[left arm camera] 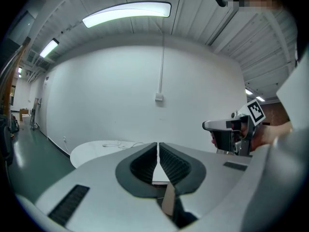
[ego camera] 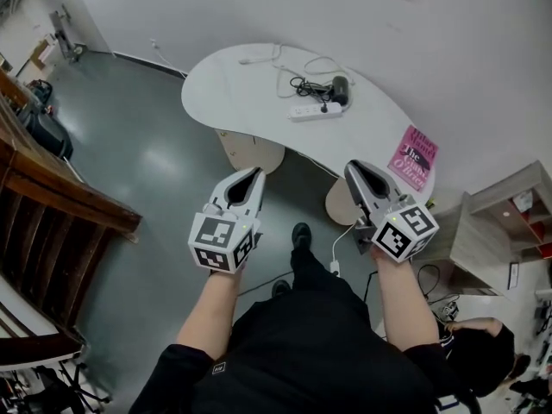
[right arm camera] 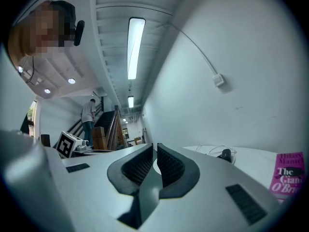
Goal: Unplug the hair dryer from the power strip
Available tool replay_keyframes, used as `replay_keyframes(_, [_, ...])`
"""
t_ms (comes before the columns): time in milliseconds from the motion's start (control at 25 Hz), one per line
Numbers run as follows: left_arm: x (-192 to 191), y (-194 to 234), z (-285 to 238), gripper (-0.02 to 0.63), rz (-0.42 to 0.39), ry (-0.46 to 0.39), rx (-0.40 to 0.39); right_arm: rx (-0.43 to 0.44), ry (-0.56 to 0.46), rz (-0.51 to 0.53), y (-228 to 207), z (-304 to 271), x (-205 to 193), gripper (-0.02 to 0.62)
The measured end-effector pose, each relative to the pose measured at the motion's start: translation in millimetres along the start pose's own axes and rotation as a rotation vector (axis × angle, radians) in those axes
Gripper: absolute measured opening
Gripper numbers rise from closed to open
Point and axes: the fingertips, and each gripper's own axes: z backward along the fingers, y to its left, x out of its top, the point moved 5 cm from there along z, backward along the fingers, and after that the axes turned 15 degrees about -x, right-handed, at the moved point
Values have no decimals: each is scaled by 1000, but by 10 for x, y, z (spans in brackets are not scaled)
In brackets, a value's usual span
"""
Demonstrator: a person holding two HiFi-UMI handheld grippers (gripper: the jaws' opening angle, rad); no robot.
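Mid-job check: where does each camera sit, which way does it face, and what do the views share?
Head view: on the head, steeply down at the table, hair dryer, power strip; shows forearms, legs, left tongs, right tongs.
Left gripper view: on the left tongs, level toward wall and table; right tongs at right.
Right gripper view: on the right tongs, toward wall, table, pink book; left tongs at left.
Shared: the table in all three.

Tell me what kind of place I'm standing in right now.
Probably a studio or workshop-type space rather than a home. It has a bare, glossy grey floor, a wooden staircase along one side, a long strip light overhead, and one lone white table.
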Motion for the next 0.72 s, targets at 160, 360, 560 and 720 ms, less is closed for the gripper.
replay_keyframes(160, [39,258,-366,25,-11,25,-11,10,4,-22,-262,-436,12,37])
replay_keyframes(360, [152,681,-914,25,-18,41,-17,8,17,-27,-667,-1027,64,37])
replay_keyframes(560, [296,1068,-1530,25,-58,72,-9,11,40,-42,-1192,-1657,140,37])
replay_keyframes(720, [407,1359,-2018,25,-42,54,-26,20,46,-41,-1566,-2083,265,37])
